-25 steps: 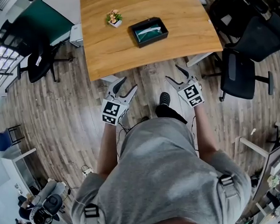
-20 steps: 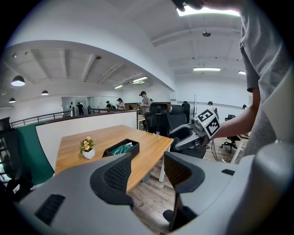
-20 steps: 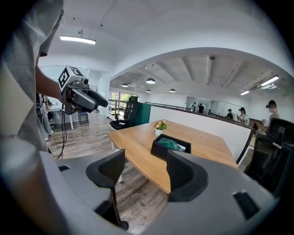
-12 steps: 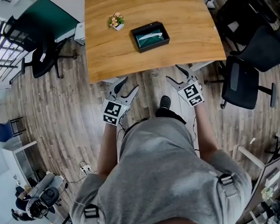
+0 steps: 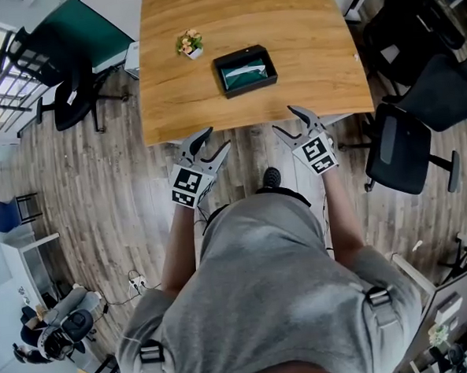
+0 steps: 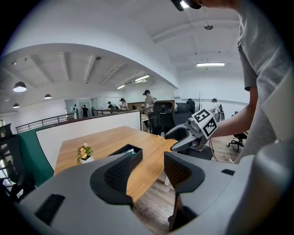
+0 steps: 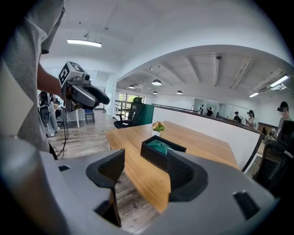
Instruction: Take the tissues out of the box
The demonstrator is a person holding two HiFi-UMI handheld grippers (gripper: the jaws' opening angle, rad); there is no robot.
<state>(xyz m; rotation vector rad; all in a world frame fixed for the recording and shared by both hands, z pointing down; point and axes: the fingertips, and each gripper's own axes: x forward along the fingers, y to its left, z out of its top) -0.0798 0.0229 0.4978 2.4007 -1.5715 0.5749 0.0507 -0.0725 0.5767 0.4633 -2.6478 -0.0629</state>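
**Table Approached; Box Not Yet Reached**

The wooden table (image 5: pixel 287 29) is seen nearer than one second ago, so the approach is judged almost complete. The black box (image 5: pixel 251 87) is located mid-table, with the teal tissues (image 5: pixel 246 72) inside it. The left gripper (image 5: pixel 213 142) and right gripper (image 5: pixel 286 122) are held at the near edge, pointed forward, jaws apart and empty.

I saw the shallow black box (image 5: pixel 250 89) sitting flat and open-topped on the wooden table (image 5: pixel 310 27), a little askew to its near edge. The teal tissues (image 5: pixel 247 72) lay inside it.
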